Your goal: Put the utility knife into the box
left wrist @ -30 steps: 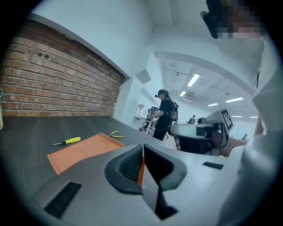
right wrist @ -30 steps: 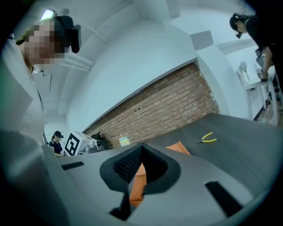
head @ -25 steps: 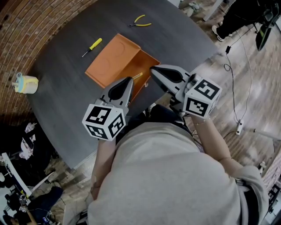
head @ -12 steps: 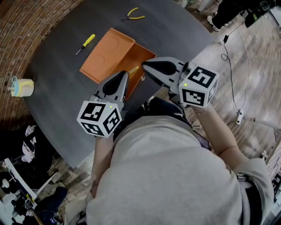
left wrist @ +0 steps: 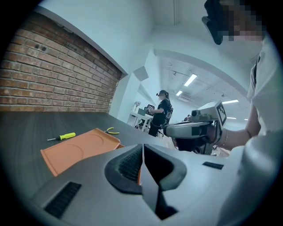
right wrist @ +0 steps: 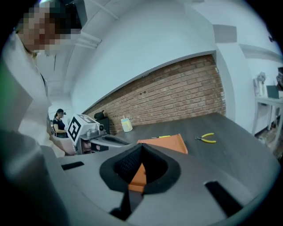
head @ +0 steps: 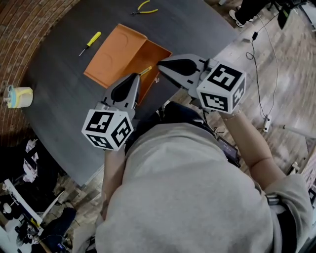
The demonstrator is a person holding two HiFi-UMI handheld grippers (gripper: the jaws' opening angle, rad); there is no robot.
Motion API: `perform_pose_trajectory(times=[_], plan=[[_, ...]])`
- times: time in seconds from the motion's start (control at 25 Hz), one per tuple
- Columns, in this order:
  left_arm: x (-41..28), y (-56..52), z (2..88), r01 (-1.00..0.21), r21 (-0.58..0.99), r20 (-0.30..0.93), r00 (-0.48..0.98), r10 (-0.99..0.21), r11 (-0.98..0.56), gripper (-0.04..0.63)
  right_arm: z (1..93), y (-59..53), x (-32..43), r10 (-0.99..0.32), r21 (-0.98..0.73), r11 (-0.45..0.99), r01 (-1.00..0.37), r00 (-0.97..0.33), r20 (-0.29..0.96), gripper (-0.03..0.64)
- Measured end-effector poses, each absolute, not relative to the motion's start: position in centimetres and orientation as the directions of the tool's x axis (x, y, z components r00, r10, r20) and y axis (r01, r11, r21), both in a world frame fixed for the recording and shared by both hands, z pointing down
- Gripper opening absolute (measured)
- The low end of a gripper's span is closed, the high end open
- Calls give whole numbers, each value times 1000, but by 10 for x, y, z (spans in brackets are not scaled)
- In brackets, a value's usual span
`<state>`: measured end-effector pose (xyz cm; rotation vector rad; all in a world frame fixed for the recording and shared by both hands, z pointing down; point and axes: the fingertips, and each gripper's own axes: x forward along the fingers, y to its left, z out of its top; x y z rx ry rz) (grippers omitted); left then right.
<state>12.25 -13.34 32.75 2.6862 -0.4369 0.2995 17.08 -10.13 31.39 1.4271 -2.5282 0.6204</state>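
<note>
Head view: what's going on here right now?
A person holds the left gripper and right gripper just over the near side of the open orange box on the table. Both pairs of jaws are shut with nothing in them. A thin yellow item shows at the box's inner edge, too small to say whether it is the knife. A screwdriver, pliers and a cup lie apart from the box.

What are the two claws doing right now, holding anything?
Left claw: closed, holding nothing.
Right claw: closed, holding nothing.
</note>
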Motion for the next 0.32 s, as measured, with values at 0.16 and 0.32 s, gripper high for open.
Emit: perform_pose_trajectory(times=[0.16, 0.32], plan=[[122, -133, 330, -341, 359, 267, 929, -255, -869, 29, 316, -102, 173, -770, -241, 463, -853, -522, 368, 6], [119, -132, 330, -341, 363, 261, 931, -256, -867, 29, 314, -104, 172, -768, -244, 464, -852, -523, 368, 6]])
